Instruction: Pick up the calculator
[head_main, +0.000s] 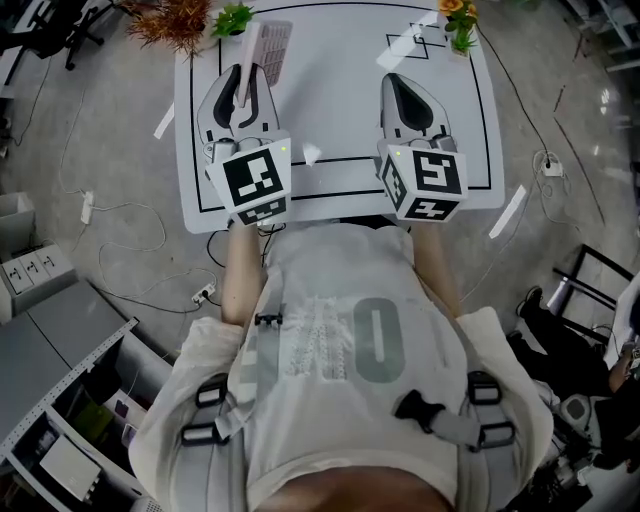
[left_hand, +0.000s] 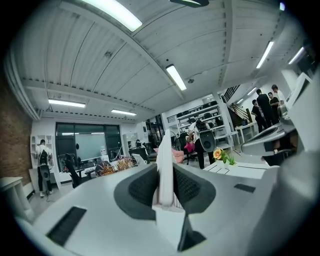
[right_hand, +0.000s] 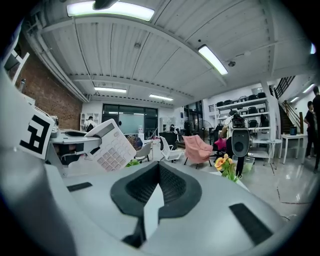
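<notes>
The white calculator (head_main: 268, 45) is lifted off the white table (head_main: 340, 90) and stands on edge, reaching out past the fingertips of my left gripper (head_main: 243, 80). That gripper is shut on it. In the left gripper view the calculator (left_hand: 165, 170) shows edge-on as a thin white slab between the dark pads (left_hand: 142, 187). The right gripper view shows the calculator (right_hand: 110, 146) at the left with its keys facing the camera, tilted. My right gripper (head_main: 405, 95) hovers level over the table's right half, with its pads (right_hand: 175, 185) together and nothing between them.
At the table's far edge stand a pot of yellow flowers (head_main: 458, 25), a green plant (head_main: 232, 18) and a dried brown plant (head_main: 170, 20). Black lines mark the tabletop. Cables and a power strip (head_main: 87, 207) lie on the floor to the left.
</notes>
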